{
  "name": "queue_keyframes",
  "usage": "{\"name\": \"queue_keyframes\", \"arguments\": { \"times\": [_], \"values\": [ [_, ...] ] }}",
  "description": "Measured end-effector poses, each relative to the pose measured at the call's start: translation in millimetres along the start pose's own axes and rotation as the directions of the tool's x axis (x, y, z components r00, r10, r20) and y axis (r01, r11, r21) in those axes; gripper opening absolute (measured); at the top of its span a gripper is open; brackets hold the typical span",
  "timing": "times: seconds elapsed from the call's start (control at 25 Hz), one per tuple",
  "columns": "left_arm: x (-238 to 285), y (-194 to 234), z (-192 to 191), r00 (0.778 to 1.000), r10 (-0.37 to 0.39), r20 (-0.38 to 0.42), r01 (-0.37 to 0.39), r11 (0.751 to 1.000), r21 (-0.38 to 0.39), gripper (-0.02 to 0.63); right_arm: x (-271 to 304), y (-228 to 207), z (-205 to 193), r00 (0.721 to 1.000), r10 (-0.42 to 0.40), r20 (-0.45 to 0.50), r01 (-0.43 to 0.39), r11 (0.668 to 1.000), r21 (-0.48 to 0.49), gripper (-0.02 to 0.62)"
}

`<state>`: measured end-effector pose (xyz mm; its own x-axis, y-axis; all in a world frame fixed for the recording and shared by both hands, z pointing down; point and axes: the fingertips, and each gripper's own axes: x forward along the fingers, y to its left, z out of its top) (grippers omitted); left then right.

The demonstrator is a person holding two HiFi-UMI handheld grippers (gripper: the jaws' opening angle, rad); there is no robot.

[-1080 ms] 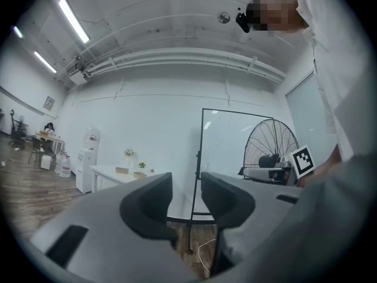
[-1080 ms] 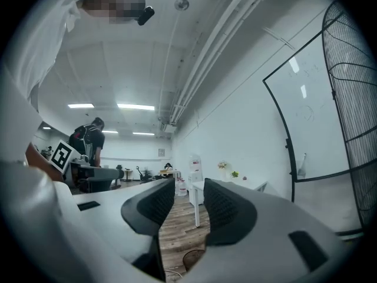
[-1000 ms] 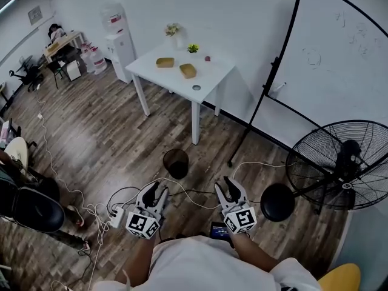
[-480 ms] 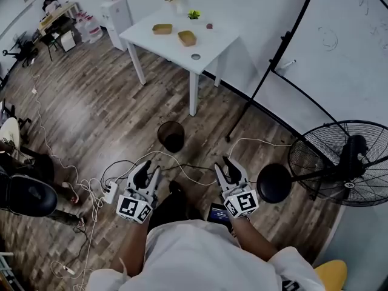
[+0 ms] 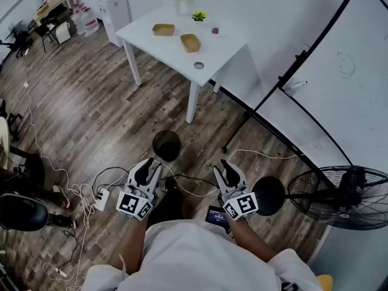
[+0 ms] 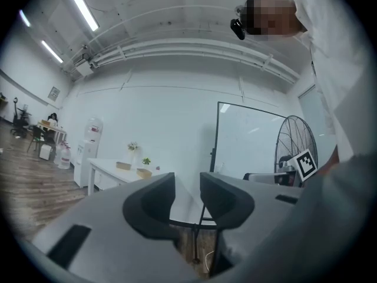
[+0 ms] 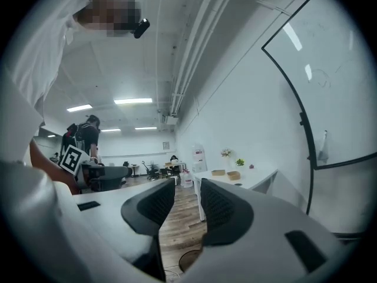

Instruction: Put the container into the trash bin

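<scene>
wood floor (image 5: 91, 114), white table (image 5: 233, 41) w/ 2 containers (image 5: 190, 42); trash bin (image 5: 167, 145) near left gripper (image 5: 150, 168) & right gripper (image 5: 229, 172), both jaws apart, empty.

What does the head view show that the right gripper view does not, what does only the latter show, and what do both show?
Head view only: the fan and the power strip. Right gripper view only: ceiling lights and pipes. Both: the table, its two containers, the bin and the whiteboard.
</scene>
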<state>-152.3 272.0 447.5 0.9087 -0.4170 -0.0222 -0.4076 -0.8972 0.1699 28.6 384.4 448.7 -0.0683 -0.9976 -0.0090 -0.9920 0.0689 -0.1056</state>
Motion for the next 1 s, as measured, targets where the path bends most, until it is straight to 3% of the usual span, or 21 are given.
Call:
{"name": "queue_keyframes", "arguments": {
  "times": [0.36,0.64,1.0],
  "values": [
    [106.1,107.3,22.2,0.999,-0.037,-0.023,0.037,0.999,0.006,0.137,148.8,-68.6,27.1,1.0,-0.016,0.005,0.016,1.0,0.018,0.155],
    [180.4,175.4,41.7,0.998,-0.066,-0.012,0.066,0.998,0.021,0.133,240.9,-111.3,38.2,1.0,-0.014,-0.012,0.014,1.0,-0.021,0.152],
    [276.8,238.4,37.4,1.0,-0.02,-0.019,0.021,0.999,0.039,0.132,340.9,-200.8,37.7,1.0,0.003,0.006,-0.002,1.0,-0.019,0.149]
  ]
}}
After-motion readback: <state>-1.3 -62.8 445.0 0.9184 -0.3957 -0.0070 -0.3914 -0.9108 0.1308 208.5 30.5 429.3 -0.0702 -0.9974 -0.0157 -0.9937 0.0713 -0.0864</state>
